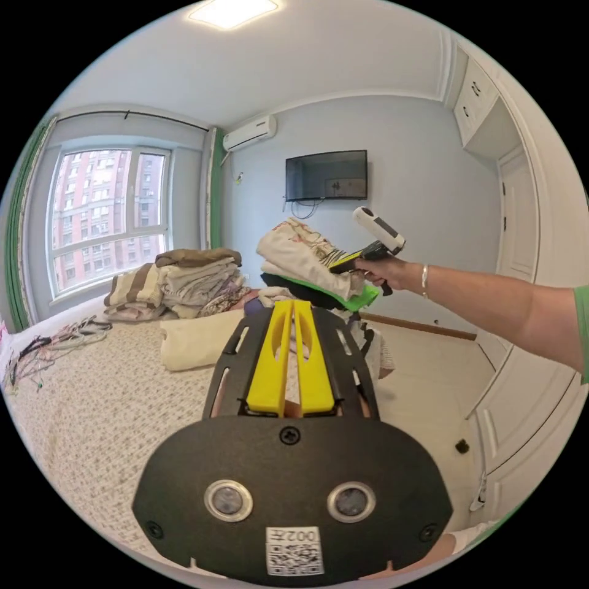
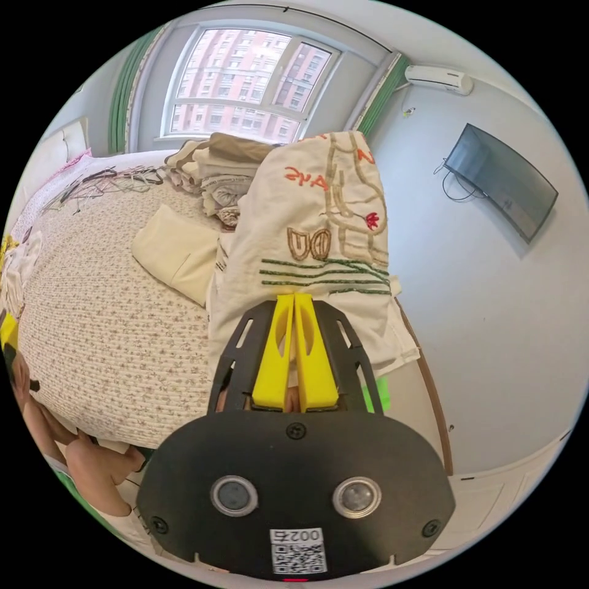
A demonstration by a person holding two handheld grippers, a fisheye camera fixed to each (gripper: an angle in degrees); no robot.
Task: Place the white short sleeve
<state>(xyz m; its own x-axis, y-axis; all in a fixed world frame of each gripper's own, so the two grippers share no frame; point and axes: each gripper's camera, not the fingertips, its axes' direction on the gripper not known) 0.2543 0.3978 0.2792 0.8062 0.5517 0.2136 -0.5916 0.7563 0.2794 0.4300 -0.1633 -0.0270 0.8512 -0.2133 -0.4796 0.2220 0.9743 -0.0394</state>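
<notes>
The white short sleeve (image 1: 294,248) (image 2: 319,227) is folded, with an embroidered print on top, and is held up in the air past the foot of the bed. A dark layer and a green layer (image 1: 356,300) lie under it. My right gripper (image 2: 293,299) is shut on its near edge; in the left gripper view a hand holds that gripper (image 1: 336,266) against the bundle's right side. My left gripper (image 1: 292,304) sits just below and in front of the bundle, jaws together. I cannot tell if cloth is pinched between them.
The patterned bed (image 1: 92,399) (image 2: 104,331) carries a stack of folded clothes (image 1: 184,279) (image 2: 215,165) near the window, a folded cream piece (image 1: 193,346) (image 2: 175,251) and several hangers (image 1: 55,343). The person's arm (image 1: 491,307) reaches in from the right. Wardrobe doors (image 1: 527,417) stand at right.
</notes>
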